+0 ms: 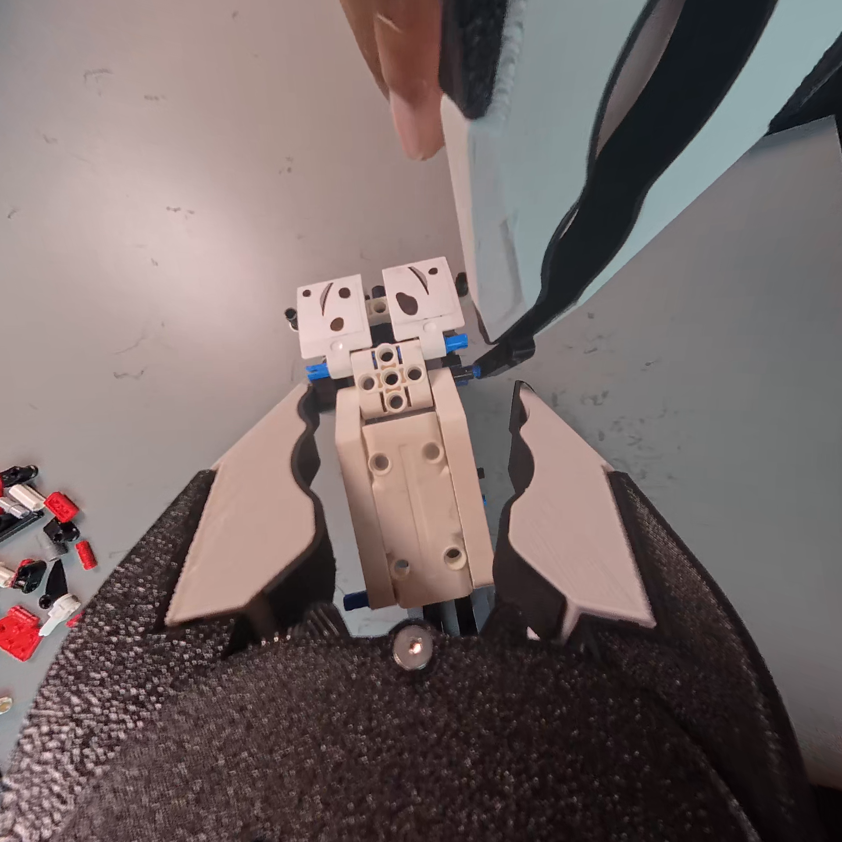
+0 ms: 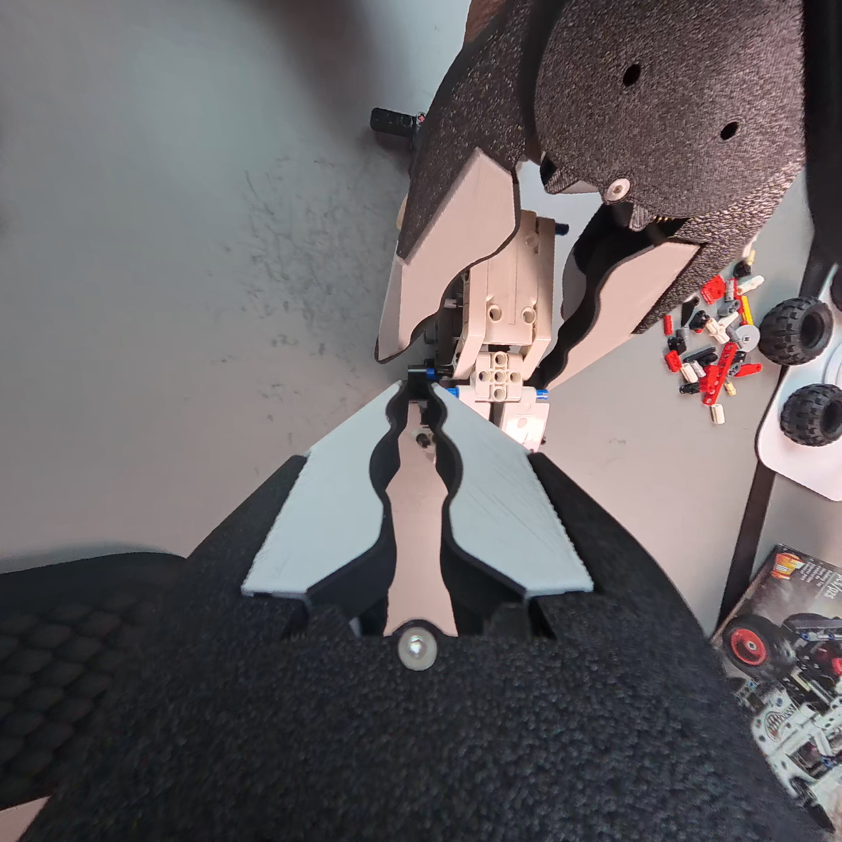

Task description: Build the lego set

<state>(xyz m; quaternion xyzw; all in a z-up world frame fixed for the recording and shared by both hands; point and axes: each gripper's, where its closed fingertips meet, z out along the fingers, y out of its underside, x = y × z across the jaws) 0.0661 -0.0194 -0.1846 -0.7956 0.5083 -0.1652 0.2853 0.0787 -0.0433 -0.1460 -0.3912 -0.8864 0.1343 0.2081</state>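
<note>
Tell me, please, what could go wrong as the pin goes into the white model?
1. The right gripper pinches the black pin only at its very tips, so the pin could twist or slip out.
2. Gaps show between the left gripper and the white model on both sides, so a sideways push may shift it.

— What carries the things?
— A pale grey table [image 2: 159,273], its surface marked with faint dark scuffs.
— And what lies on it?
— A loose heap of small red, black and white lego pieces [image 2: 711,341]; beside it a white tray [image 2: 793,469] holding two black wheels [image 2: 795,330]; near the edge a printed instruction booklet [image 2: 793,638]; farther back, a short black pin [image 2: 394,120].
</note>
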